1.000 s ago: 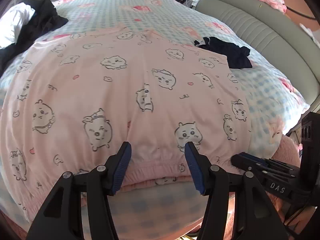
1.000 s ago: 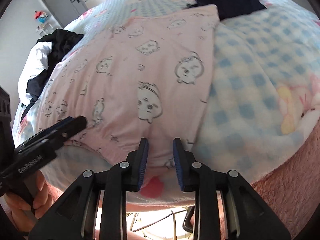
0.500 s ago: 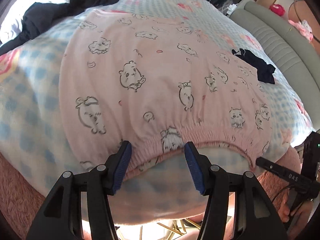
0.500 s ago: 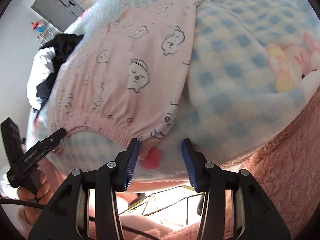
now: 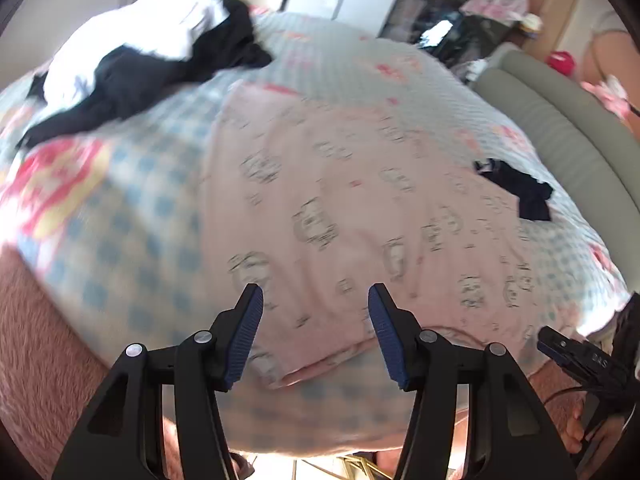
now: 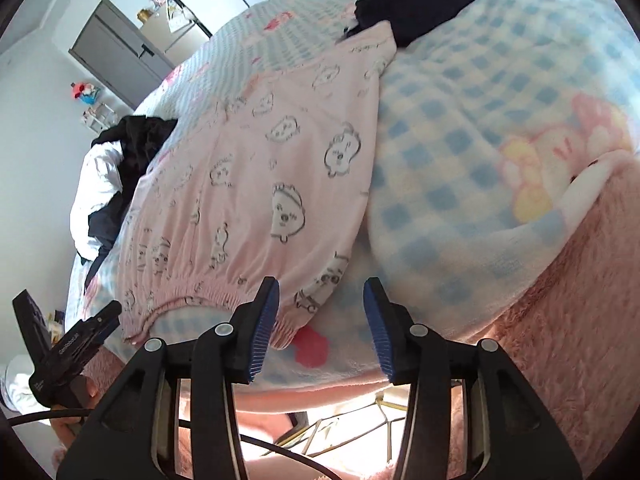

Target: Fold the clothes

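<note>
Pink pajama pants (image 6: pixel 256 200) lie flat below both downward-tilted grippers, fingers (image 5: pixel 244 332) apart, gripping nothing.

Faint lettering on both claws' bodies (image 6: pixel 76 350); too blurred to read.

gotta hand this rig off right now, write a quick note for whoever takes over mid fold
Left gripper: open, holding nothing, above the waistband edge of the pink pajama pants.
Right gripper: open, holding nothing, at the waistband's other corner.
The pants lie spread flat on the checked blanket. A small dark garment lies at their far end; a black and white pile sits further back.
Done: pants laid out. Left: every fold, then the other clothes.
</note>
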Demonstrator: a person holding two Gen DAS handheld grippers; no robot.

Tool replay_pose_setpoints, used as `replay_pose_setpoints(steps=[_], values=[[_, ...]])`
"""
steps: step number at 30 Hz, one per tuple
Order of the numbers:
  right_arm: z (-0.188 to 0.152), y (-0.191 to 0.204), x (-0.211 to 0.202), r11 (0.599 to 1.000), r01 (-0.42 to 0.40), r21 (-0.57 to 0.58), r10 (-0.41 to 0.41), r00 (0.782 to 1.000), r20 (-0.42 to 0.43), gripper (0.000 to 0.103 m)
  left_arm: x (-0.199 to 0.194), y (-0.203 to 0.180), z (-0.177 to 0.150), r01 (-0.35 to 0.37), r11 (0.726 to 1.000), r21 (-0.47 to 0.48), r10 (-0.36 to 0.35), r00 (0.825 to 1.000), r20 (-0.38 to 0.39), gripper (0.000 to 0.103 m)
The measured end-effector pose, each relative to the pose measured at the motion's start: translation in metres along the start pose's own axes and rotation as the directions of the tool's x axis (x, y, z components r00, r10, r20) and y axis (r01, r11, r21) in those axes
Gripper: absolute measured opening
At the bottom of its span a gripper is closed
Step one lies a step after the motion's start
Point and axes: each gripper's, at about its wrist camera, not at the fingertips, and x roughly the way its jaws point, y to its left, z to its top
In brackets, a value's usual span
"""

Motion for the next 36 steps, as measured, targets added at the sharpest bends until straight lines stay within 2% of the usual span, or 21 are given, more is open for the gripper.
replay_pose_setpoints(steps=[2, 4, 6, 7, 9, 10, 11, 13, 14, 15, 17, 20, 22, 24, 28, 31, 33, 34, 36], values=[[0.008, 0.002, -0.001, 0.998, 0.064, -0.018, -0.064, 0.998, -0.009, 0.045, 0.005, -0.023, 0.005, 0.066, 0.994, 0.087, -0.066, 0.998, -0.002, 0.057], [0.010, -0.002, 0.004, 0.996, 0.082, -0.026, -0.084, 0.995, -0.061, 0.045, 0.021, -0.039, 0.006, 0.113, 0.985, 0.132, -0.107, 0.993, -0.052, 0.057], [0.005, -0.005, 0.012, 1.000, 0.001, 0.013, 0.000, 0.993, -0.116, 0.045, 0.039, -0.051, 0.002, 0.154, 0.975, 0.159, -0.141, 0.986, -0.094, 0.057], [0.002, -0.007, 0.016, 0.999, -0.040, 0.035, 0.045, 0.989, -0.141, 0.047, 0.047, -0.057, 0.000, 0.153, 0.974, 0.165, -0.136, 0.985, -0.110, 0.056], [-0.001, -0.009, 0.021, 0.966, -0.228, 0.125, 0.243, 0.962, -0.128, 0.047, 0.063, -0.055, -0.004, 0.148, 0.978, 0.151, -0.124, 0.980, -0.155, 0.054], [-0.001, -0.009, 0.025, 0.945, -0.292, 0.150, 0.310, 0.944, -0.117, 0.056, 0.067, -0.051, -0.007, 0.152, 0.980, 0.126, -0.130, 0.978, -0.164, 0.053], [-0.002, -0.008, 0.031, 0.945, -0.292, 0.147, 0.312, 0.941, -0.132, 0.064, 0.067, -0.048, -0.011, 0.164, 0.981, 0.100, -0.145, 0.974, -0.172, 0.052], [0.000, -0.004, 0.053, 0.976, -0.176, 0.126, 0.200, 0.955, -0.219, 0.061, 0.067, -0.043, -0.011, 0.188, 0.979, 0.080, -0.172, 0.969, -0.176, 0.052], [-0.002, 0.000, 0.063, 0.976, -0.171, 0.137, 0.199, 0.952, -0.233, 0.048, 0.066, -0.041, -0.010, 0.199, 0.977, 0.072, -0.185, 0.968, -0.172, 0.052], [-0.002, -0.001, 0.066, 0.970, -0.190, 0.153, 0.221, 0.948, -0.229, 0.041, 0.065, -0.039, -0.009, 0.210, 0.976, 0.064, -0.197, 0.966, -0.167, 0.052], [-0.001, 0.003, 0.065, 0.965, -0.224, 0.133, 0.249, 0.944, -0.216, 0.021, 0.064, -0.034, -0.009, 0.228, 0.973, 0.042, -0.219, 0.962, -0.166, 0.052], [0.009, 0.010, 0.058, 0.969, -0.228, 0.098, 0.242, 0.954, -0.175, 0.011, 0.062, -0.030, -0.009, 0.261, 0.965, 0.019, -0.254, 0.953, -0.164, 0.053], [0.024, 0.022, 0.053, 0.971, -0.232, 0.051, 0.237, 0.961, -0.143, 0.011, 0.064, -0.027, -0.007, 0.297, 0.955, 0.001, -0.292, 0.941, -0.173, 0.054], [0.039, 0.047, 0.053, 0.965, -0.262, -0.015, 0.257, 0.957, -0.132, 0.010, 0.069, -0.022, -0.004, 0.318, 0.948, -0.032, -0.318, 0.930, -0.182, 0.054], [0.062, 0.107, 0.060, 0.931, -0.331, -0.154, 0.311, 0.940, -0.144, 0.010, 0.078, -0.016, -0.003, 0.315, 0.946, -0.075, -0.324, 0.926, -0.196, 0.054], [0.058, 0.136, 0.092, 0.899, -0.395, -0.191, 0.347, 0.906, -0.241, 0.013, 0.075, -0.010, -0.003, 0.337, 0.935, -0.111, -0.352, 0.918, -0.181, 0.054], [0.046, 0.142, 0.128, 0.912, -0.373, -0.172, 0.296, 0.888, -0.353, 0.023, 0.073, -0.003, -0.003, 0.357, 0.921, -0.157, -0.381, 0.909, -0.169, 0.053], [0.041, 0.140, 0.137, 0.923, -0.350, -0.161, 0.270, 0.886, -0.378, 0.025, 0.073, 0.002, -0.003, 0.386, 0.903, -0.191, -0.418, 0.893, -0.170, 0.054], [0.040, 0.130, 0.127, 0.912, -0.390, -0.124, 0.330, 0.879, -0.344, 0.027, 0.073, 0.012, -0.003, 0.442, 0.860, -0.257, -0.490, 0.856, -0.167, 0.054]])
